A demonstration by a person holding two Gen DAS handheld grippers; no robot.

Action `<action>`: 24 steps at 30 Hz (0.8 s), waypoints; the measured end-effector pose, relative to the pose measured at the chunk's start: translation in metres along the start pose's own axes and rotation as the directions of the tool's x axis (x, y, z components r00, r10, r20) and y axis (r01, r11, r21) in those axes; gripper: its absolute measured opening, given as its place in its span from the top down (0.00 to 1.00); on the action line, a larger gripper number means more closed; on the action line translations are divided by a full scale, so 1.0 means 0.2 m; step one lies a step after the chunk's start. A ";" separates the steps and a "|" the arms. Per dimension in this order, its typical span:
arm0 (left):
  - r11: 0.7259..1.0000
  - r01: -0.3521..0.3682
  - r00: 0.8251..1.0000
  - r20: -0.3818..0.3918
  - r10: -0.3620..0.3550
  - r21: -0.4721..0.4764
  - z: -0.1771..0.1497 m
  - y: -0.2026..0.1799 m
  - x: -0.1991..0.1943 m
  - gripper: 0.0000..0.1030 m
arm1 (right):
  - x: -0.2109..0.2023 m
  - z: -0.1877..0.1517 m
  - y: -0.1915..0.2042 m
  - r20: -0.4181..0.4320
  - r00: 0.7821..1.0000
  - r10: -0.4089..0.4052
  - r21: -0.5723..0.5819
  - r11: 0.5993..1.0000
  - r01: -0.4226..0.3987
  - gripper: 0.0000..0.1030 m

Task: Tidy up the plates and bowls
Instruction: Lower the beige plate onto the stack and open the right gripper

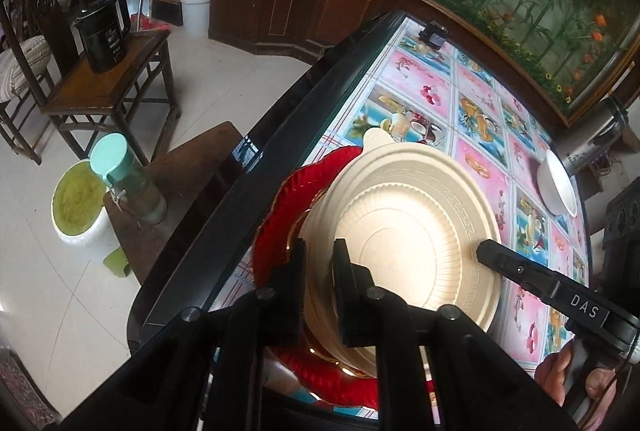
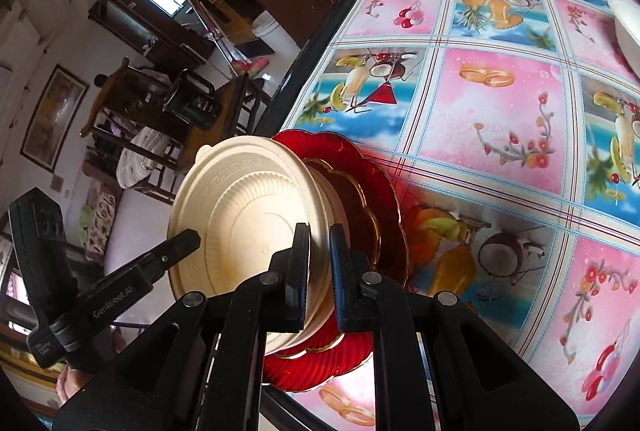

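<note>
My left tongs (image 1: 320,251) straddle the near rim of the cream bowl (image 1: 416,215), one finger outside the wall, the other over the inside. There is a sliver of slack there, so I'd call that pair released rather than pinching. My right tongs (image 2: 319,235) sit on the opposite edge of the same bowl, fingers drawn in tight on the rim, clenched on it. From the left camera I can see those right tongs coming in from the lower right, tip against the bowl's ribbed inner wall, with my hand (image 1: 560,379) on the grip.

The cream bowl sits nested in the red plate (image 1: 296,199) (scalloped, gold trim showing underneath), and that plate lies on the worktop (image 1: 480,103) at its near left edge, on the cloth with fruit and flower squares. The bowl's little tab points toward the far end.

Well apart, toward the far right of the worktop, a white bowl (image 1: 556,183) rests tilted beside a steel flask (image 1: 592,135). A small dark gadget (image 1: 434,33) is at the far edge.

Off the worktop, a green-lidded bottle (image 1: 124,179) stands on a low stool, and a black kettle (image 1: 104,31) on a wooden chair.
</note>
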State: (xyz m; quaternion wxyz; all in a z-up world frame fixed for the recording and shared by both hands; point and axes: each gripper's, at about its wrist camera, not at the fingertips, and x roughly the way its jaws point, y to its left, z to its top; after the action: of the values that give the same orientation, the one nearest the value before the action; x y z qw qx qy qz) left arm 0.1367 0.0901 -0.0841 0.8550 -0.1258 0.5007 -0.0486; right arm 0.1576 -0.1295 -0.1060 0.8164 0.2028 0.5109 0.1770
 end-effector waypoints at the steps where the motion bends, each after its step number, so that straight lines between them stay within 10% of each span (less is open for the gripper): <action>1: 1.000 -0.001 1.000 0.000 0.001 -0.004 0.00 0.00 0.00 0.78 | 0.00 -0.01 0.01 0.003 1.000 -0.005 -0.003 1.000 0.005 0.90; 7: 1.000 -0.021 1.000 0.009 0.021 -0.010 0.00 0.03 -0.02 0.56 | 0.00 -0.02 0.00 0.010 1.000 -0.016 -0.011 1.000 0.016 0.90; 24: 0.999 -0.041 0.999 0.012 0.041 0.024 -0.02 0.02 -0.06 0.46 | -0.04 -0.03 -0.02 -0.012 1.000 0.010 0.014 1.000 -0.010 0.90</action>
State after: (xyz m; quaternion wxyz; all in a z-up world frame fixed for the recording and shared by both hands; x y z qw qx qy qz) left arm 0.1270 0.0959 -0.0762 0.8603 -0.1054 0.4974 -0.0364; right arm 0.1483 -0.1368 -0.1049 0.8109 0.2098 0.5161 0.1789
